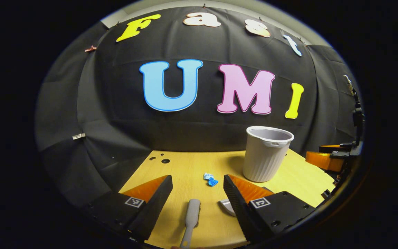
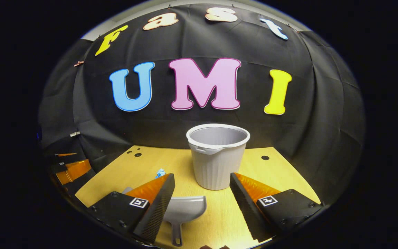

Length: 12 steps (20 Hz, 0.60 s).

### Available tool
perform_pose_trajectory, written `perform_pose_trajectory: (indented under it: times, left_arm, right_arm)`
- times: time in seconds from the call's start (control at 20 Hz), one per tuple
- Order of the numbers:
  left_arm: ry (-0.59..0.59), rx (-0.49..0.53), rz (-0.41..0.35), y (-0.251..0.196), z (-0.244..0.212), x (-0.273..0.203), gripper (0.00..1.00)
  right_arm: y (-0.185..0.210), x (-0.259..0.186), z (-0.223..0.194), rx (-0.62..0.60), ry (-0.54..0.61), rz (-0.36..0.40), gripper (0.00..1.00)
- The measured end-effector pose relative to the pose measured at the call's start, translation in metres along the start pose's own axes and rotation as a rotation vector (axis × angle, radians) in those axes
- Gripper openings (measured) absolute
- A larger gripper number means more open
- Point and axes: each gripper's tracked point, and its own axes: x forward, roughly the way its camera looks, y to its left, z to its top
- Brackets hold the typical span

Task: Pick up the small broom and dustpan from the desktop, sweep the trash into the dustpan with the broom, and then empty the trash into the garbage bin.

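On the wooden desktop [image 1: 192,166] a small grey broom [image 1: 190,221] lies lengthwise between the fingers of my left gripper [image 1: 198,185], which is open and above it. A crumpled blue scrap of trash [image 1: 210,179] rests just beyond the broom's head. The grey dustpan [image 2: 181,211] lies flat near the front edge, its handle toward me, under my open right gripper [image 2: 202,185]; its edge [image 1: 227,206] peeks out by the left gripper's right finger. A grey ribbed garbage bin [image 2: 217,157] stands upright behind the dustpan. The trash [image 2: 160,172] shows past the right gripper's left finger.
The bin [image 1: 266,154] stands right of the trash in the left gripper view. Small round holes [image 1: 165,160] mark the desktop's far left corner, another [image 2: 265,157] its far right. The other gripper shows at each view's edge [image 1: 327,159] [image 2: 73,169]. Black cloth walls close the back.
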Motion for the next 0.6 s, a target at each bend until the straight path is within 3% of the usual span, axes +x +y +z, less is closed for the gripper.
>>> perform_pose_trajectory:
  times: [0.35,0.4,0.45,0.6]
  left_arm:
    - [0.198,-0.058,-0.014,0.014,-0.054,0.007,0.96]
    - [0.235,-0.06,-0.014,0.016,-0.064,0.008,0.92]
    - [0.272,-0.061,-0.02,0.017,-0.076,0.01,0.96]
    - [0.368,-0.052,-0.029,0.018,-0.104,0.014,0.96]
  right_arm:
    - [0.018,0.014,-0.019,-0.018,0.062,0.04,0.99]
    - [0.02,0.015,-0.022,-0.017,0.074,0.045,0.99]
    - [0.022,0.017,-0.025,-0.01,0.086,0.057,0.99]
    - [0.025,0.016,-0.034,-0.007,0.115,0.071,0.99]
